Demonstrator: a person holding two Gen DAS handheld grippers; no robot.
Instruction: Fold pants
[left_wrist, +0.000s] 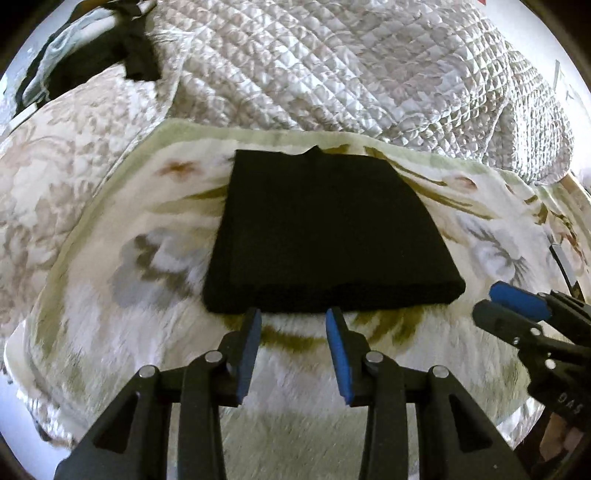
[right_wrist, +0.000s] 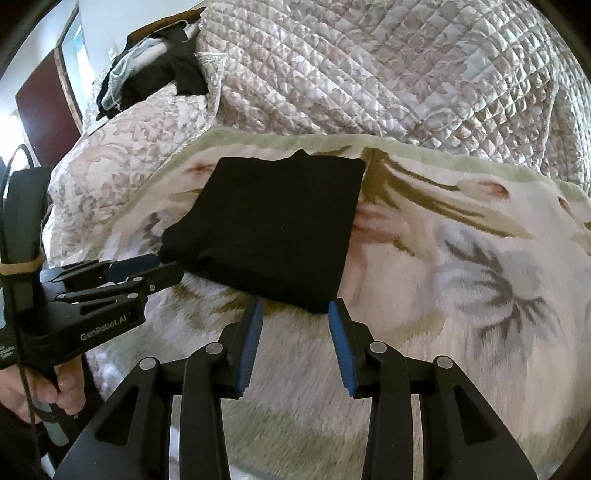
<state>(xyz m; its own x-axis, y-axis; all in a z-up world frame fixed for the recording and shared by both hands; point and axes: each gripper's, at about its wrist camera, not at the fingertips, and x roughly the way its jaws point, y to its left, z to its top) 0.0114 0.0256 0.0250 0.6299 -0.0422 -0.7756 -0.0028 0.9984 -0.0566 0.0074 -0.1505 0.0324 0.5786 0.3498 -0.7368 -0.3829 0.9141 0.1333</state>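
Black folded pants (left_wrist: 325, 236) are flanked by spread, empty left gripper (left_wrist: 293, 321) and right gripper (right_wrist: 295, 314), quilted bedspread (left_wrist: 351, 66) bunched behind.

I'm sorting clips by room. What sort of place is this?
Most likely a bedroom: the folded black pants lie on a floral blanket spread over a bed, with a quilted bedspread bunched behind and a heap of dark clothes at the far corner.

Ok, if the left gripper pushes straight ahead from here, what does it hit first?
Most likely the near folded edge of the black pants, right ahead of the open left gripper. Depth is unclear, so it may brush the floral blanket first.
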